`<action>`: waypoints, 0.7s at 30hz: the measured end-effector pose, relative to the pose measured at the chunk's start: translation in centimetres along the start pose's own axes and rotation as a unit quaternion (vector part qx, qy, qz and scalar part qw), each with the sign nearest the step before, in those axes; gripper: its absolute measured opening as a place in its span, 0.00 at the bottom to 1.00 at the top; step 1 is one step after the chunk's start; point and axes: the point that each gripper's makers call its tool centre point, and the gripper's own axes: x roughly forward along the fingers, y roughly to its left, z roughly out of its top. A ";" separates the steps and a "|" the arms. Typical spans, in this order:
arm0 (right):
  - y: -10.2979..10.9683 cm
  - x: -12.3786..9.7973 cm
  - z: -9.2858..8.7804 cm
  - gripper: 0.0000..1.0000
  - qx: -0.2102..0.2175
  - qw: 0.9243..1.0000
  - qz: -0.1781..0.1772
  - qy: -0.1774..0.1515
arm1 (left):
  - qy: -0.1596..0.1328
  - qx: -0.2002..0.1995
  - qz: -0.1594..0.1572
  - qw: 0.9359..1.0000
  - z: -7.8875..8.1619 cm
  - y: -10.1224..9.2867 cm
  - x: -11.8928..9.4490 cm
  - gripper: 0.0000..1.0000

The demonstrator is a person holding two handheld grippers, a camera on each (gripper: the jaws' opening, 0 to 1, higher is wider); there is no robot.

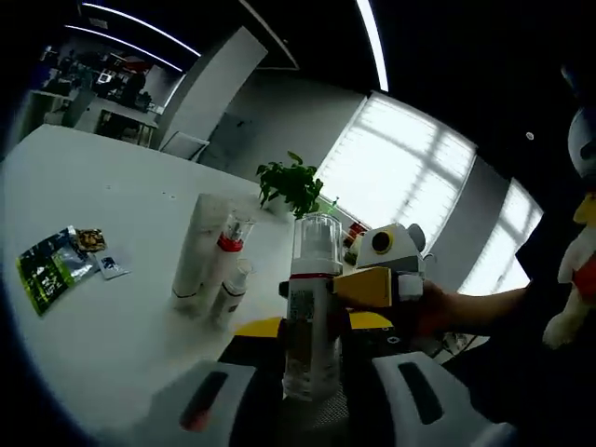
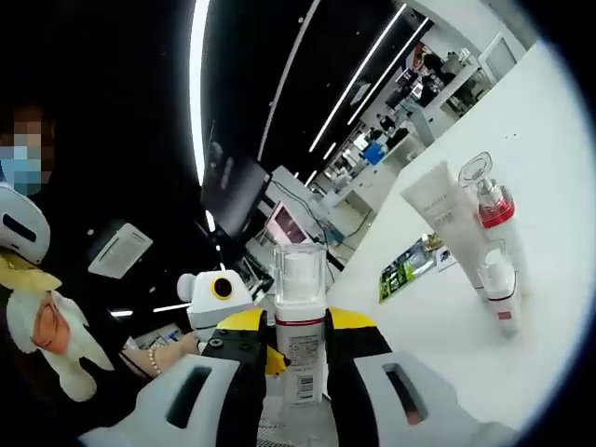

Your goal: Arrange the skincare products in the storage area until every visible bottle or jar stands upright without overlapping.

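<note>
Right up against the lens, the left hand-held gripper (image 1: 312,396) has its two pale jaws pressed on either side of a clear-capped pump bottle (image 1: 312,307), red band under the cap, label facing the camera, held upright. Across from it the right hand-held gripper (image 1: 386,279), yellow and white, meets the same bottle at its red collar, a person's hand (image 1: 447,307) behind it.

Switch to the right gripper view and it's the same story: the bottle (image 2: 300,321) sits between the right hand-held gripper's (image 2: 298,391) jaws, clamped at the lower body, with the left hand-held gripper (image 2: 219,298) showing beyond it on the left.

Out on the white tabletop (image 1: 112,186), a cluster waits well apart from the held bottle: a tall white tube (image 1: 197,247), a clear-capped bottle with a red collar (image 1: 228,256) touching it, and a small white bottle (image 1: 235,289) just beside them. Whether they stand or lie, I cannot tell. Green sachets (image 1: 56,265) lie flat farther left. A potted plant (image 1: 293,186) sits at the far edge.
</note>
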 end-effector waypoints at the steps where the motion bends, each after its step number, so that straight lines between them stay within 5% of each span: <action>1: 0.0 0.0 0.0 0.20 0.000 1.000 0.001 0.001 | 0.000 -0.002 0.000 1.000 0.0 0.1 0.0 0.26; 9: 0.1 -0.1 -0.6 0.19 -0.046 0.999 -0.003 0.019 | 0.027 -0.002 -0.019 0.999 -1.2 -0.7 0.0 0.23; 14: -0.3 -0.5 -0.3 0.19 -0.088 0.996 -0.004 0.022 | 0.062 0.064 -0.024 0.996 -1.6 -1.4 -1.2 0.33; 18: 0.1 -0.6 -1.2 0.19 -0.160 0.984 0.015 0.075 | 0.086 0.119 -0.028 0.989 -0.6 -1.3 -2.3 0.37; 21: 1.1 -0.4 -2.1 0.19 -0.213 0.968 0.056 0.117 | 0.098 0.168 -0.041 0.980 0.9 -1.7 -2.6 0.38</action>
